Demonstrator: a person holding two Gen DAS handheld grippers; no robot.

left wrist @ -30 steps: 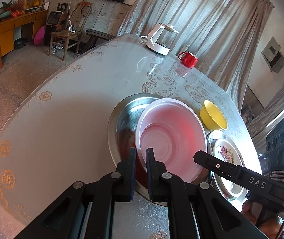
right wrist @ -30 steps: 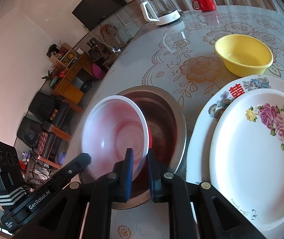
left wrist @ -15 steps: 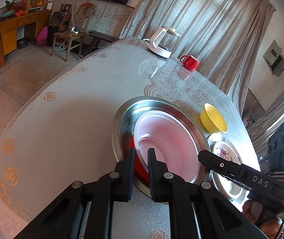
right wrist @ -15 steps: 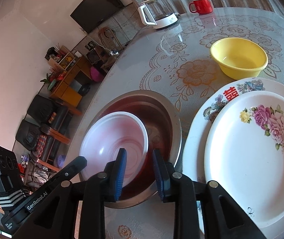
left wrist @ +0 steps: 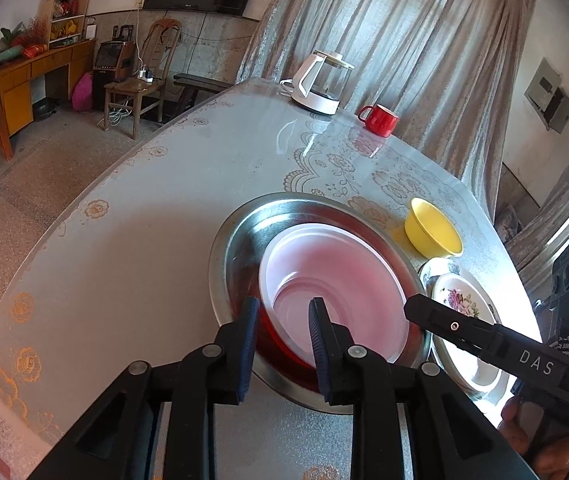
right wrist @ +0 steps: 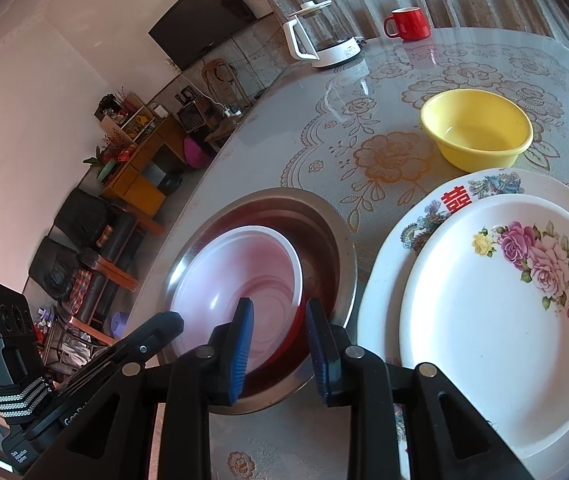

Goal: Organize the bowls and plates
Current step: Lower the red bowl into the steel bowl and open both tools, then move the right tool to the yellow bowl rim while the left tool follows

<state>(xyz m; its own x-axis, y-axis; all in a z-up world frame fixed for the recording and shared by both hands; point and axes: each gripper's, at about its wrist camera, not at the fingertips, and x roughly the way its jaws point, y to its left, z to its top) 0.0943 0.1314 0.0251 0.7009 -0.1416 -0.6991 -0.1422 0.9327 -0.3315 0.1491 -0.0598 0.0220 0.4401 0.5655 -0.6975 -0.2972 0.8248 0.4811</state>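
A red bowl with a white inside rests inside a large steel basin on the table. My left gripper is open, its fingers straddling the bowl's near rim. My right gripper is open too, straddling the bowl's rim on the other side. A yellow bowl stands beyond the basin. Two stacked flowered plates lie right of the basin.
A white kettle and a red mug stand at the table's far end. The round table has a lace-pattern cover. A chair and cabinet stand on the floor to the left.
Both grippers were shut on the red bowl's rim, holding it tilted over the basin. The bowl came down into the basin and both grippers opened.
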